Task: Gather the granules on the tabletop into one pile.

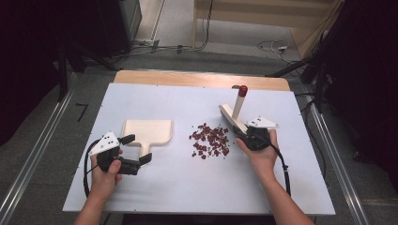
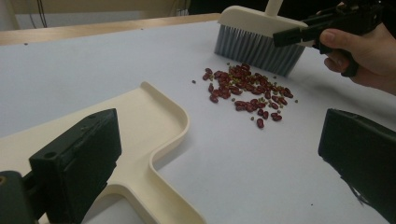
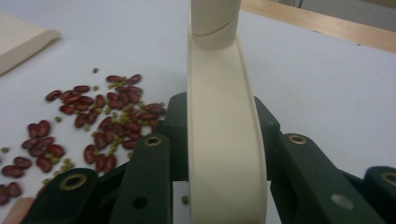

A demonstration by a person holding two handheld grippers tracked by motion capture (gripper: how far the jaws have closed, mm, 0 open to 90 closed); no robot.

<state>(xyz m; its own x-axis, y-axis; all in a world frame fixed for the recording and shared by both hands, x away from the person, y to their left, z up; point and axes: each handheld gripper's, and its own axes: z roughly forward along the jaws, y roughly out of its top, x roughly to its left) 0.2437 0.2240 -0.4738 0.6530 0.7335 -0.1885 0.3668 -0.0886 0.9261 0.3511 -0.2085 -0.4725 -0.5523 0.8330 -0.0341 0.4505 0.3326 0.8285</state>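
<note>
A cream dustpan (image 1: 148, 131) lies flat on the white board, its short handle toward the person. My left gripper (image 1: 135, 149) stands open with that handle between its jaws, close to the left jaw; the pan (image 2: 140, 126) runs away from the open jaws of the left gripper (image 2: 219, 144). A pile of red beans (image 1: 210, 139) mixed with small green ones lies at the middle. My right gripper (image 1: 244, 133) is shut on the cream head of a brush (image 1: 233, 117) with a red-capped handle. The brush's grey bristles (image 2: 257, 44) rest just behind the beans (image 2: 247, 91). The brush head (image 3: 224, 116) sits between the right gripper's jaws (image 3: 226, 154).
The white board (image 1: 187, 183) covers a wooden table whose far edge (image 1: 202, 78) shows behind it. Metal rails run along both sides of the table. Bare board lies in front of the beans and toward the person.
</note>
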